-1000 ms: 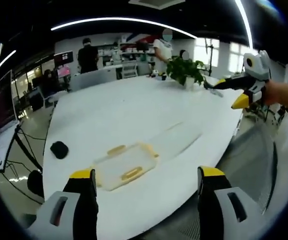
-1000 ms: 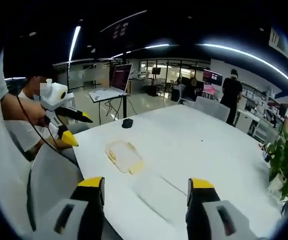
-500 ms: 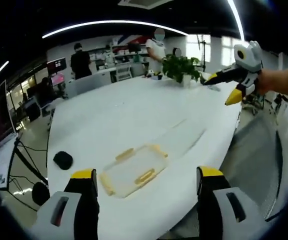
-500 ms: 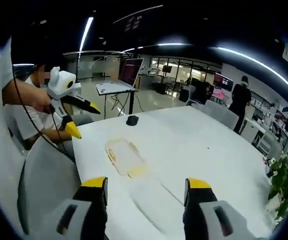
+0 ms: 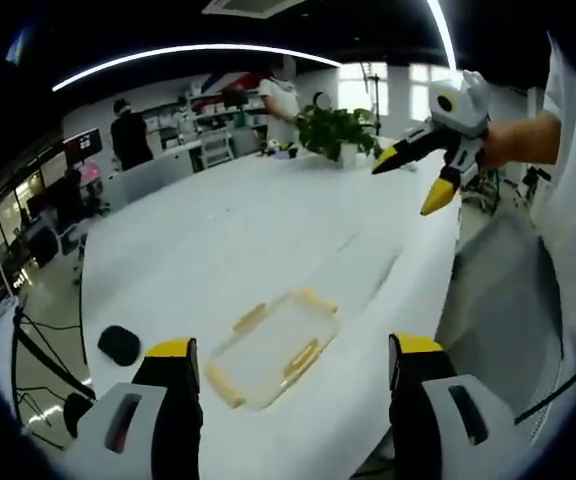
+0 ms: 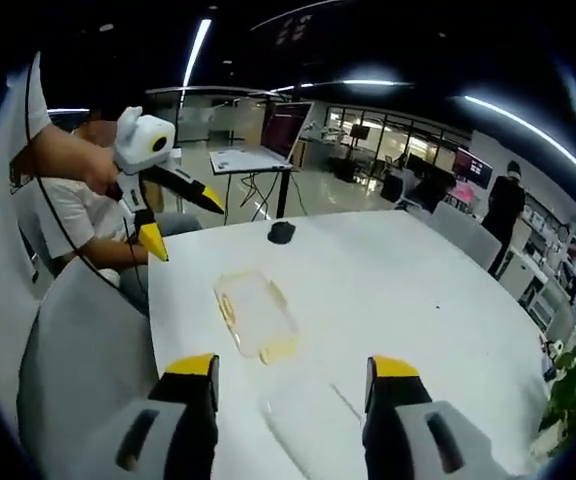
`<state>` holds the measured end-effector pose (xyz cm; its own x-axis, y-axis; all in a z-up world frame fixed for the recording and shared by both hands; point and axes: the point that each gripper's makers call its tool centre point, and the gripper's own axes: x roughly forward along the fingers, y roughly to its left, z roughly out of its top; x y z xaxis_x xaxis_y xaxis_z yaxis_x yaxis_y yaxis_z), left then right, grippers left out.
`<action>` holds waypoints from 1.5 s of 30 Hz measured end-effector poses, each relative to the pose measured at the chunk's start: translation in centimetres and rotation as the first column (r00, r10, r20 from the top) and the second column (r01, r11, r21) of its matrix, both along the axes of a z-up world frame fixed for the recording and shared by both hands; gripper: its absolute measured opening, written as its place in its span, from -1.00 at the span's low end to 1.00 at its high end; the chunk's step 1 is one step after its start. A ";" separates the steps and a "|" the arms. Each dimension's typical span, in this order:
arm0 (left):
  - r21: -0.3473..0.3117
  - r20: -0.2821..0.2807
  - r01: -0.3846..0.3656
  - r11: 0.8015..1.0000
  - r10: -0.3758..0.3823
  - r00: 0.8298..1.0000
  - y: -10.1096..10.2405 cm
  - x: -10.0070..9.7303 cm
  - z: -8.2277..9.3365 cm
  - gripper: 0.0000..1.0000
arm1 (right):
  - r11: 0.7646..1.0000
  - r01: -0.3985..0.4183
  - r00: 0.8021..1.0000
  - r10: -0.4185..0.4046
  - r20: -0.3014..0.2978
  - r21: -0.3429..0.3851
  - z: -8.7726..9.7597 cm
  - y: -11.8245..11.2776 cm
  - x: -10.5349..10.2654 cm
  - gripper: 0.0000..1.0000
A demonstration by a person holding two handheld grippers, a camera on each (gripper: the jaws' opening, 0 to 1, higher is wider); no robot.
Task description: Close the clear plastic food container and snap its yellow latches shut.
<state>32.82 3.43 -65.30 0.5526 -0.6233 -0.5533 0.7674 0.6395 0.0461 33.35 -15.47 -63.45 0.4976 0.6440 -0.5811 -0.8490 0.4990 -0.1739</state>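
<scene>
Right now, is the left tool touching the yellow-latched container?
Apart. In the right gripper view the left tool hangs above the table edge, with bare white table between its tips and the container.

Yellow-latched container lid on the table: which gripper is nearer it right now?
Left. The left gripper hangs open just beside the lid; the right gripper is open too, held up farther along the table.

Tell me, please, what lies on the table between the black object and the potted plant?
In the left gripper view, bare white table lies between the black object and the potted plant. The container sits nearer the table edge, off that line.
</scene>
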 end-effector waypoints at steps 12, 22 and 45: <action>0.078 -0.006 0.146 0.986 -0.146 0.989 1.0 2.1 -1.8 0.48 | 0.990 -0.104 0.995 0.104 -0.001 -0.098 -2.8 1.9 1.6 0.13; 0.134 -0.034 0.256 0.957 -0.253 0.967 1.8 3.3 -3.9 0.38 | 0.966 -0.195 0.981 0.196 -0.009 -0.169 -4.8 3.9 2.4 0.08; 0.277 -0.115 0.438 0.855 -0.423 0.899 4.4 5.6 -9.3 0.18 | 0.929 -0.276 0.960 0.252 -0.125 -0.245 -10.3 6.3 4.1 -0.01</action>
<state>38.45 7.86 -74.64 0.2341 -0.6010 -0.7642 0.9689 0.2087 0.1326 37.49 -9.21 -73.75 0.2682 0.5675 -0.7785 -0.9618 0.2030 -0.1834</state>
